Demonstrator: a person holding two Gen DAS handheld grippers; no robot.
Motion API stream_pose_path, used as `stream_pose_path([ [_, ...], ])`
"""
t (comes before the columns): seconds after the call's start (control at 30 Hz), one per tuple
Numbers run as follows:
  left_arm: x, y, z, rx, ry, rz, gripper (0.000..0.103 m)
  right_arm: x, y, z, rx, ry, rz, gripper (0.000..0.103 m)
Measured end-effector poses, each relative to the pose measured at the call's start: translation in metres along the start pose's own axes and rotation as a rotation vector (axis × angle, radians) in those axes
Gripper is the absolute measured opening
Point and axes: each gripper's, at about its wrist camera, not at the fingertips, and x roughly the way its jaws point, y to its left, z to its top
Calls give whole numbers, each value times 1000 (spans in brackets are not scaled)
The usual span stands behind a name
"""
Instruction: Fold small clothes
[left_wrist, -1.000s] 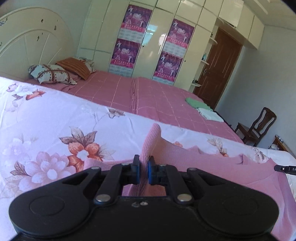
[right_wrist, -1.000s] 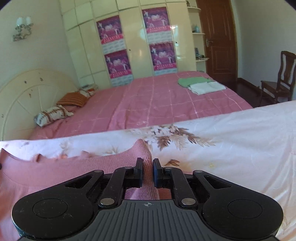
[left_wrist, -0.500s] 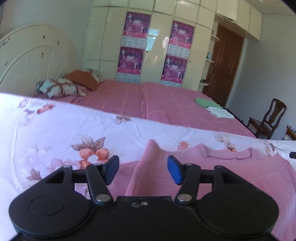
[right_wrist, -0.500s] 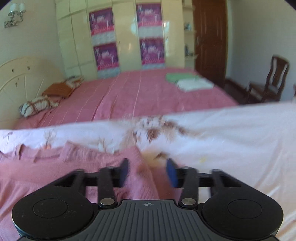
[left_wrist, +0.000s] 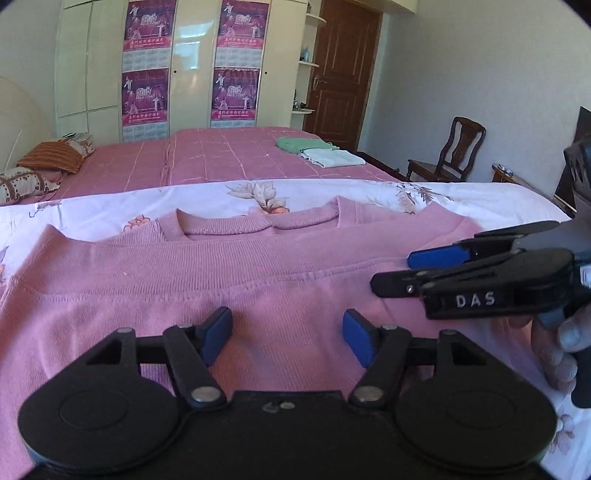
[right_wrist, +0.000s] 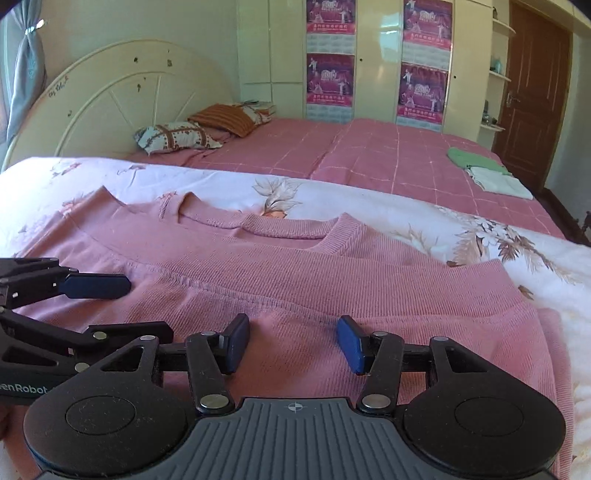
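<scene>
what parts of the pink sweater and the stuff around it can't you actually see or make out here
- Pink knit sweater: near edge hidden in both views behind the open left gripper and open right gripper.
- Its left side: cut off by the left wrist view's edge.
- Purple posters on the wardrobe: print too small to read.
- Folded green and white clothes on the far pink bed: too small to tell what garments.

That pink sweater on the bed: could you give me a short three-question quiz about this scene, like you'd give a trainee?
1. True or false: the left tongs are shut on the pink sweater.
2. Which lies nearer the door: the green cloth or the striped pillow?
3. Fill in: the sweater's bottom edge is folded up toward its ____.

Key: 1 false, both the left and right tongs are open. 2 the green cloth. 3 collar.
</scene>
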Motion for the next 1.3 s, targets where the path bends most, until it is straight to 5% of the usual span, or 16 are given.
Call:
stream_pose_path([
  [0.37, -43, -16, 5, 9, -8, 25, 68, -46, 3, -5, 31, -56, 36, 51],
  [0.57, -23, -37, -13, 38, 53, 37, 72, -47, 7, -25, 38, -31, 34, 51],
  [0.83, -44, 5, -17, -16, 48, 119, 74, -58, -28, -25, 124, -6, -82, 51],
  [0.93, -48, 37, -24, -121, 59, 105, 74, -56, -60, -37, 153, 62, -173, 51],
  [1.07, -66, 34, -19, -161, 41, 119, 67, -75, -68, -32, 225, 39, -143, 51],
  [1.3, -52, -25, -24, -33, 48, 95, 71, -85, -9, -38, 136, -8, -23, 51],
])
